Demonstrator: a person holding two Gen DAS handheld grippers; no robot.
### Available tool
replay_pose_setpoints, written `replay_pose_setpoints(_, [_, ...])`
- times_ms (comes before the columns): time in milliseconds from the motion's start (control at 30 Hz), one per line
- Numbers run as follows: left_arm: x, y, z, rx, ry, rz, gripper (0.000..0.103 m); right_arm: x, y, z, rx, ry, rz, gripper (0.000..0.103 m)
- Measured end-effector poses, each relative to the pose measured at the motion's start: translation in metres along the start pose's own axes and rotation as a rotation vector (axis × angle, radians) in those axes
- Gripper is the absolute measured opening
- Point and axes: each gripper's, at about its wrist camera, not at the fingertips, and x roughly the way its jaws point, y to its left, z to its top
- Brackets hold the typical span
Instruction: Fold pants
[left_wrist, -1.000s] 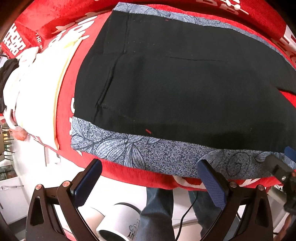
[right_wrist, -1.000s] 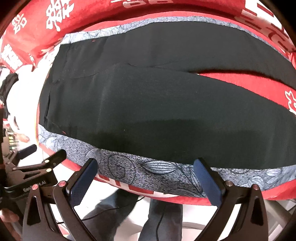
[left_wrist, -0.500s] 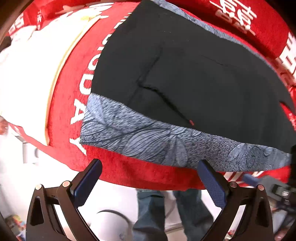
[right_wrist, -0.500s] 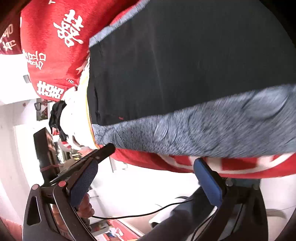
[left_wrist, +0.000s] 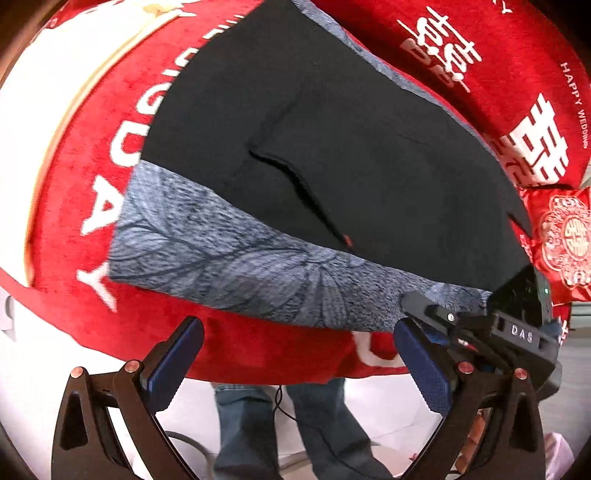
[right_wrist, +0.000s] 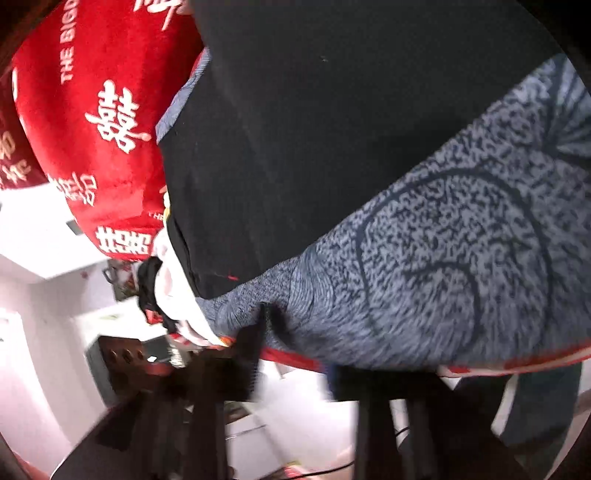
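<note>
Pants, black soft cloth with grey patterned side bands (left_wrist: 332, 155), lie flat on the red plush blanket (left_wrist: 258, 350). Limp fabric suits gripping the band edge. Left gripper (left_wrist: 295, 365) gapes empty; right gripper (right_wrist: 295, 373) blurred, state unclear.

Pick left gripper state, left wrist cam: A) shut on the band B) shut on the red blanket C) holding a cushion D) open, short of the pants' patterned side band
D: the left gripper has its blue pads wide apart, nothing between them, with the pants and their grey patterned band lying beyond the fingertips.
</note>
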Motion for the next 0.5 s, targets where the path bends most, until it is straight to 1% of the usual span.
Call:
replay_pose_setpoints(67, [0.0, -0.003, 0.001, -0.018, 0.007, -0.043, 0.103, -0.01, 0.012, 0.001, -0.034, -0.02, 0.038, 0.014])
replay_pose_setpoints(133, [-0.002, -0.004, 0.006, -0.08, 0.0, -0.114, 0.103, -0.021, 0.029, 0.001, -0.072, -0.022, 0.071, 0.014])
replay_pose_setpoints(167, [-0.002, -0.003, 0.01, -0.11, -0.005, -0.137, 0.103, -0.026, 0.037, 0.001, -0.088, -0.02, 0.087, 0.014])
replay_pose_setpoints(200, [-0.001, -0.003, 0.014, -0.14, -0.012, -0.158, 0.103, -0.03, 0.044, 0.002, -0.106, -0.016, 0.098, 0.014])
replay_pose_setpoints(267, [0.001, -0.002, 0.024, -0.2, -0.039, -0.183, 0.103, -0.034, 0.052, 0.001, -0.139, -0.002, 0.094, 0.014])
replay_pose_setpoints(333, [0.003, 0.001, 0.036, -0.245, -0.072, -0.182, 0.091, -0.032, 0.055, -0.002, -0.159, 0.015, 0.069, 0.014])
replay_pose_setpoints(400, [0.01, 0.001, 0.046, -0.252, -0.061, -0.164, 0.06, -0.03, 0.05, -0.001, -0.167, 0.036, 0.043, 0.018])
replay_pose_setpoints(433, [0.016, 0.001, 0.051, -0.24, -0.049, -0.149, 0.052, -0.03, 0.045, -0.002, -0.162, 0.041, 0.035, 0.018])
replay_pose_setpoints(467, [0.018, 0.0, 0.053, -0.219, -0.04, -0.145, 0.039, -0.029, 0.04, -0.002, -0.155, 0.043, 0.017, 0.018])
replay_pose_setpoints(500, [0.019, -0.001, 0.054, -0.197, -0.035, -0.148, 0.038, -0.028, 0.034, -0.001, -0.148, 0.046, -0.012, 0.024])
